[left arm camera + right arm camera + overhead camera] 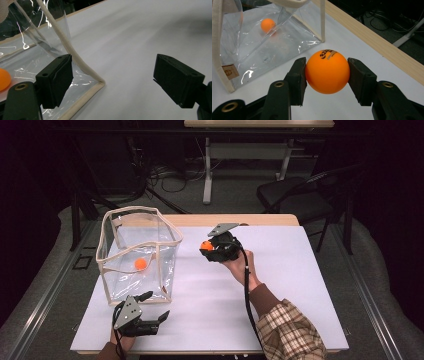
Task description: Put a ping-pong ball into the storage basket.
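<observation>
Two orange balls — one [327, 71] clamped in the right gripper [216, 247] beside the clear bag [139, 254], the other ball [140, 264] inside it — left gripper [150, 306] gaping at the bag's near corner.

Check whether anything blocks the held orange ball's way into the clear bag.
Nothing visible does. The right tongs grip the orange ball beside the clear bag, whose top is open; bare white table lies between.

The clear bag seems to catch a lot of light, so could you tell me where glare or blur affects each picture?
High view: the clear bag is legible, the room behind dark. Left gripper view: bright streaks on the bag's plastic, the near fingers soft. Right gripper view: the held orange ball is sharp, with white glints on the bag.
</observation>
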A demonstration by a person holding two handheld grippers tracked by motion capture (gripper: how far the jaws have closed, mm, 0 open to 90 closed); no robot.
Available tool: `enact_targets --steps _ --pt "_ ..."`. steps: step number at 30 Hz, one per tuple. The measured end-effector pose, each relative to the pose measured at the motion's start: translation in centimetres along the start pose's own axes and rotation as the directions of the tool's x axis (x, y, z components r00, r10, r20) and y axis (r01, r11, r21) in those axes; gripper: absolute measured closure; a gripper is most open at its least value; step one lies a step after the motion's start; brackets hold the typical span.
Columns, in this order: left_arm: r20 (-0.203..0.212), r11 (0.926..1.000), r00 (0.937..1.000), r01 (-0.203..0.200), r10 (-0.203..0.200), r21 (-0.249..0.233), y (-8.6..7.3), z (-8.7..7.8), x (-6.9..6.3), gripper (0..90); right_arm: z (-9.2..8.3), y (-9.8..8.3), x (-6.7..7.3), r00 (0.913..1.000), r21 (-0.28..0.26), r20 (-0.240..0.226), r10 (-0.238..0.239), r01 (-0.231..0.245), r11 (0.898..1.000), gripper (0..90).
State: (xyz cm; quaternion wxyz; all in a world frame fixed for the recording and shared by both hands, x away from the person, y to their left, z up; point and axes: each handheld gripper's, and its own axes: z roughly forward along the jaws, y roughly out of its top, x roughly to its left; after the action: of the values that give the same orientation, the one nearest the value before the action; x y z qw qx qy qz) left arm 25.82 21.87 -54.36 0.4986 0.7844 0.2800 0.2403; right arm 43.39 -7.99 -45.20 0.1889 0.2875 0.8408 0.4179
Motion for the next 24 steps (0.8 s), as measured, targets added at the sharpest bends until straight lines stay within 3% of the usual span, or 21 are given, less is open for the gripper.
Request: enact_targets --steps 24 --pt "0.0 1.0 1.0 0.0 0.0 -0.001 0.0 0.0 0.0 15.9 0.0 1.6 -0.1 0.9999 0.011 -0.007 -0.014 0.014 1.0 51.0"
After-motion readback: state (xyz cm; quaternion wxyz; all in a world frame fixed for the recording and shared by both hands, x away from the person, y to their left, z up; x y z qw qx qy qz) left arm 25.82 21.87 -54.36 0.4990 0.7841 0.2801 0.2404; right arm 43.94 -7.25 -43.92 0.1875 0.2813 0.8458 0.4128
